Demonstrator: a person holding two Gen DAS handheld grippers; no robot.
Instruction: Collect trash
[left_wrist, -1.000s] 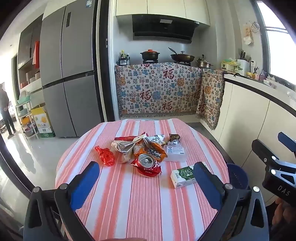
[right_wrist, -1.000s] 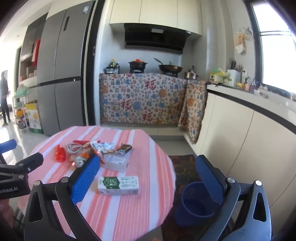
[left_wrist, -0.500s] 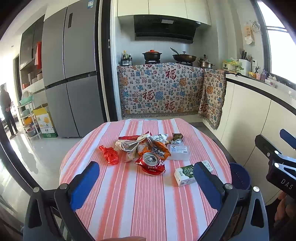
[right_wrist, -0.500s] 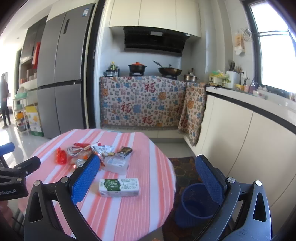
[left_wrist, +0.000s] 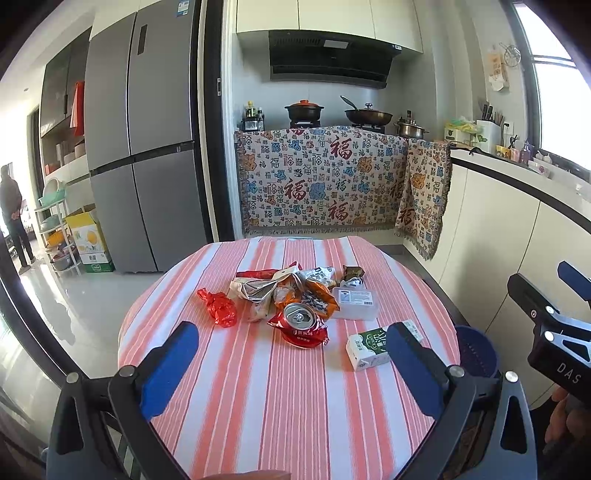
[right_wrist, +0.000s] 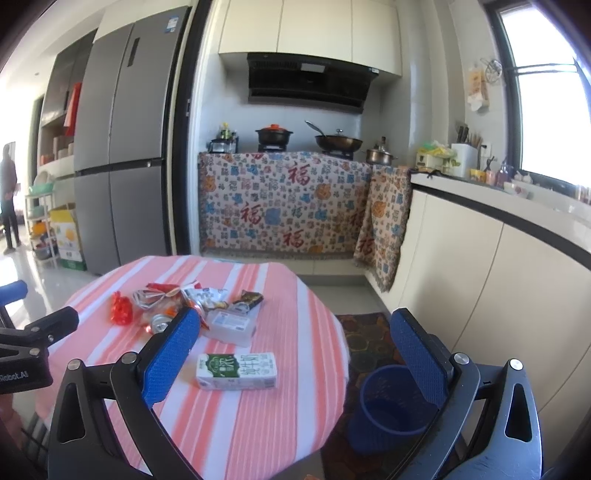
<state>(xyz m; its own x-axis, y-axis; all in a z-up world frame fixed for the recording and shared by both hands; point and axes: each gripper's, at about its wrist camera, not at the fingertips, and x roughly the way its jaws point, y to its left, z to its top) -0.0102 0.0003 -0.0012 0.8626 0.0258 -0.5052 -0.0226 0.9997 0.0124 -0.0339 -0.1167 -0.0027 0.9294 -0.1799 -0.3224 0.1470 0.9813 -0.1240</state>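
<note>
Across the round striped surface (left_wrist: 288, 406) the trash lies in a loose cluster, and off its right edge, down on the floor, stands the blue bin (right_wrist: 388, 410), open-mouthed and looking empty. Nothing has gone in yet, so by my read the collecting is only about to start.

Both tools hang back at the near side. Left gripper (left_wrist: 291, 369): jaws wide apart, nothing between them. Right gripper (right_wrist: 295, 354): jaws wide apart too, holding nothing.

Now the trash itself. Far and centre sits the heap of crumpled snack wrappers (left_wrist: 284, 284), with a clear plastic box (left_wrist: 356, 302) at its right. A crushed red can (left_wrist: 301, 325) lies at the near edge of that heap, top facing up. Left of the pile, a twisted red wrapper (left_wrist: 219, 306) sits apart.

Nearest of all is the green-and-white milk carton (right_wrist: 236, 371), lying flat, well apart from the heap. Here's the relation that counts: it lies just ahead of the right gripper and a touch left of centre, its long axis running left to right across the opening. The right hand is plainly the closer one, and the bin is on its side. A turn of the wrist would probably be needed to pinch it across the narrow sides.
</note>
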